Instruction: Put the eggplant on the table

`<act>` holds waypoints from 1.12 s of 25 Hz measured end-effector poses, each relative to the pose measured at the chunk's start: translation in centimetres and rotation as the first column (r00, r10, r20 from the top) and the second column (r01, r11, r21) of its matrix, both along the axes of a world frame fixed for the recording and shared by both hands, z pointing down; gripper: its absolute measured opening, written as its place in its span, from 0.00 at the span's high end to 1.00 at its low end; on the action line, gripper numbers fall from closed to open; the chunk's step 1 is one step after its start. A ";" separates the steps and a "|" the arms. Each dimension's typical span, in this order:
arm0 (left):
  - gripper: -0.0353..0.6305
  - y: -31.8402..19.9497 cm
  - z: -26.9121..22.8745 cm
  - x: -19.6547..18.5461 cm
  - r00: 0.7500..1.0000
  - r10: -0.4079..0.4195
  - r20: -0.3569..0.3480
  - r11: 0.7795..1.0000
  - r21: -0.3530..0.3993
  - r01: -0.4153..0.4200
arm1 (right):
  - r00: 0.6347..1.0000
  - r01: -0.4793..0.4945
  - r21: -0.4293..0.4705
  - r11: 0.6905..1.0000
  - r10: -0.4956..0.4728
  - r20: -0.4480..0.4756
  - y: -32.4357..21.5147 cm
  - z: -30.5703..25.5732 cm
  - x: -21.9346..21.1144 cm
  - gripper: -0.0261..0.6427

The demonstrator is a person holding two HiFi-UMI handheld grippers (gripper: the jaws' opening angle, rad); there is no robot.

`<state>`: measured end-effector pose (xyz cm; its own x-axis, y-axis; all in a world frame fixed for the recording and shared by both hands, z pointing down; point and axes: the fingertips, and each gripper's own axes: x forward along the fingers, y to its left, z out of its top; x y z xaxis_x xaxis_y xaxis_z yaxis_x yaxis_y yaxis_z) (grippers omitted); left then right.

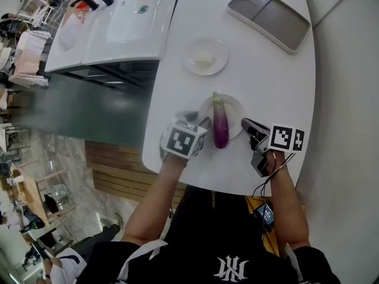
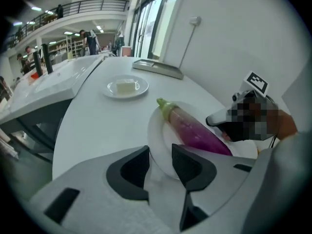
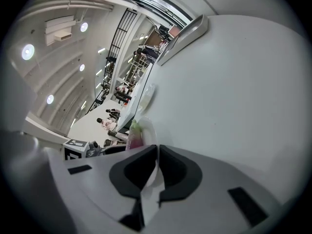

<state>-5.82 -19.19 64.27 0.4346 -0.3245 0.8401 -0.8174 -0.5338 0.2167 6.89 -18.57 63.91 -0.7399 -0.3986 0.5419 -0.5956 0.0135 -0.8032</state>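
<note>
Low in the middle of the head view, the eggplant (image 1: pixel 220 126) is lying on a plate (image 1: pixel 235 112) on the bench (image 1: pixel 278 81), the right gripper (image 3: pixel 156 152) is pinching the plate's rim with narrow jaws, and the left gripper (image 2: pixel 161 152) is holding its jaws wide and empty, probably needing to close on the eggplant next.

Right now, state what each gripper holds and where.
The right gripper pinches the plate at its right rim, eggplant on it. The left gripper holds nothing; its jaws stand open around the plate's left rim.

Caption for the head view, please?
An eggplant rests on a plate, left gripper and right gripper at its sides.
</note>
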 end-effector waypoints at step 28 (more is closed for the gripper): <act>0.79 -0.7 0.0 0.8 0.934 0.137 0.329 0.933 0.273 -0.233 | 0.748 0.404 0.197 0.893 -0.198 -0.633 -1.5 0.4 -0.9 0.87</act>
<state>-5.02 -19.86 64.31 0.2551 -0.5218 0.8140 -0.6979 -0.6821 -0.2185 6.04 -20.08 64.35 -0.4292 -0.4278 0.7954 -0.8631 0.4539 -0.2216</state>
